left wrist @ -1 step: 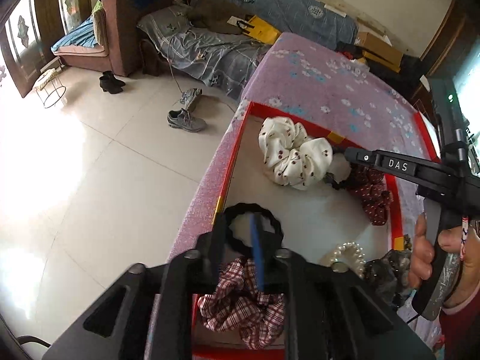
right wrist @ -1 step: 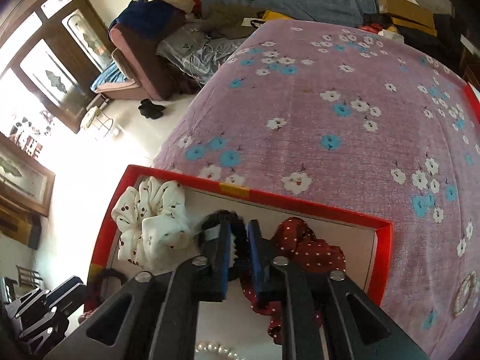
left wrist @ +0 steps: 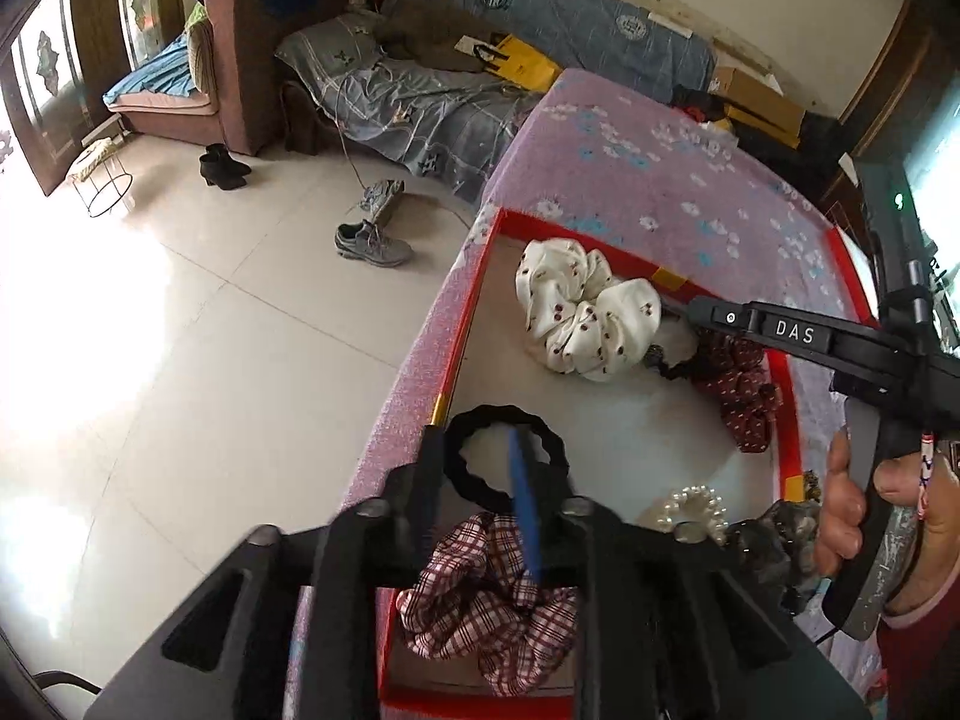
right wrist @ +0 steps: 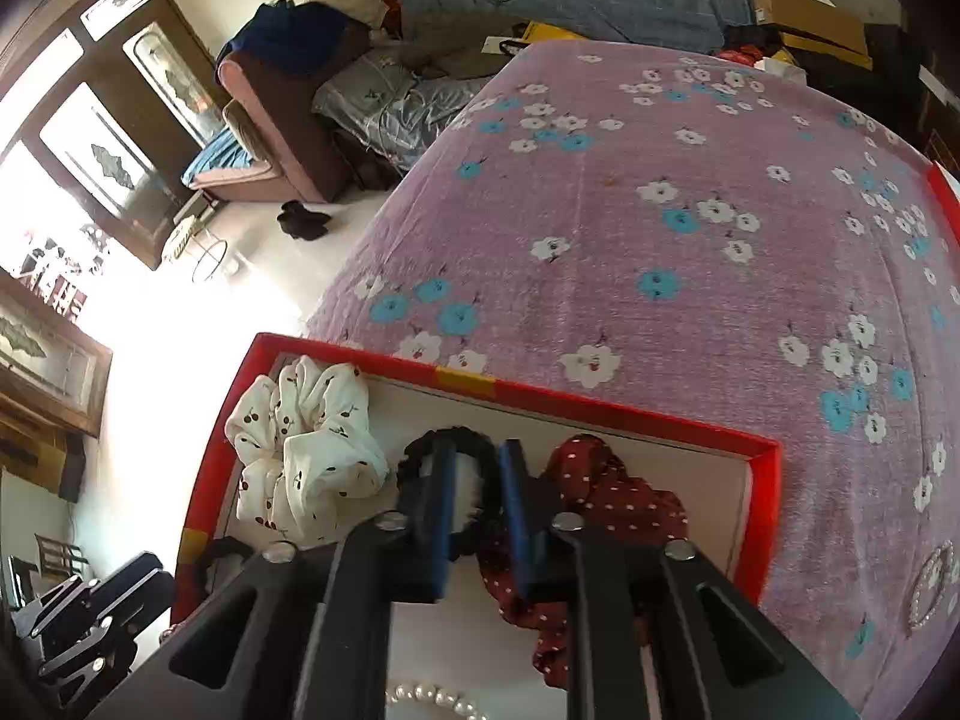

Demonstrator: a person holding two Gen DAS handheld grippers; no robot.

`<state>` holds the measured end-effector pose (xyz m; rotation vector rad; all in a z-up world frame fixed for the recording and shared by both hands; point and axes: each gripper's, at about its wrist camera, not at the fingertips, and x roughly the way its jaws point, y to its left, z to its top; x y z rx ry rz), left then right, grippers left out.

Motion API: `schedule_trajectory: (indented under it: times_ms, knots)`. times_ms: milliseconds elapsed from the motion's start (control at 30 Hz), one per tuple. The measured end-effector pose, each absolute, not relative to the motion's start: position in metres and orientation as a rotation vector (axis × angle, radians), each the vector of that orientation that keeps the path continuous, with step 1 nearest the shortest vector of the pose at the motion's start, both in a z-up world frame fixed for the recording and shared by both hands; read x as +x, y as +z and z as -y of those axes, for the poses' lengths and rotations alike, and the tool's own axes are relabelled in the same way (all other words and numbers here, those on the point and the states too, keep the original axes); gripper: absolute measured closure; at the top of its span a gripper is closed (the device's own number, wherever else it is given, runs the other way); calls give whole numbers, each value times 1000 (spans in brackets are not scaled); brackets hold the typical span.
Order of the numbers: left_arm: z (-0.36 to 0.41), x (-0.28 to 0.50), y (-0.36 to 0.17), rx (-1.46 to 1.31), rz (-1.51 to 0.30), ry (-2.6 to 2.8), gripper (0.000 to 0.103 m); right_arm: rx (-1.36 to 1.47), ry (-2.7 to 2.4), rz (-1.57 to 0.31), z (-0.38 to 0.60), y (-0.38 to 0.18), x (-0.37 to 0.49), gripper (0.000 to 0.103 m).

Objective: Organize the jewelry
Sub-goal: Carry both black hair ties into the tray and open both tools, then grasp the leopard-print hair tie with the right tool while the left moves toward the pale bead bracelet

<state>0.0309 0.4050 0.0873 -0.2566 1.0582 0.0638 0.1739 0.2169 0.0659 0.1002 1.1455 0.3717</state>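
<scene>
A red-rimmed tray lies on the purple flowered tablecloth. My left gripper is open over a black wavy hair tie, above a plaid scrunchie. My right gripper is open, its fingers straddling one side of a second black hair tie, between a white cherry scrunchie and a dark red dotted scrunchie. A pearl bracelet lies in the tray.
A dark patterned scrunchie lies by the tray's right rim. A round rhinestone piece lies on the cloth right of the tray. The table edge drops to a tiled floor with shoes. A sofa stands beyond.
My right gripper's jaws have spread a little around the black hair tie. The left gripper has stayed in place.
</scene>
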Motion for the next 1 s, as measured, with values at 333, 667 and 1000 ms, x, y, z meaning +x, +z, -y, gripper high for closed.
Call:
schedule_trajectory:
  times_ms: [333,667,1000]
  knots:
    - [-393,8,119,-264,-1004,106,74,172,376,-1079,-158,104,138,67]
    - [-319,-11,137,-252,-1002,27,67,338,211,-1094,0,87,69,63]
    - [-209,-24,129,-189,-1045,-116,67,344,176,-1146,69,57,21,63]
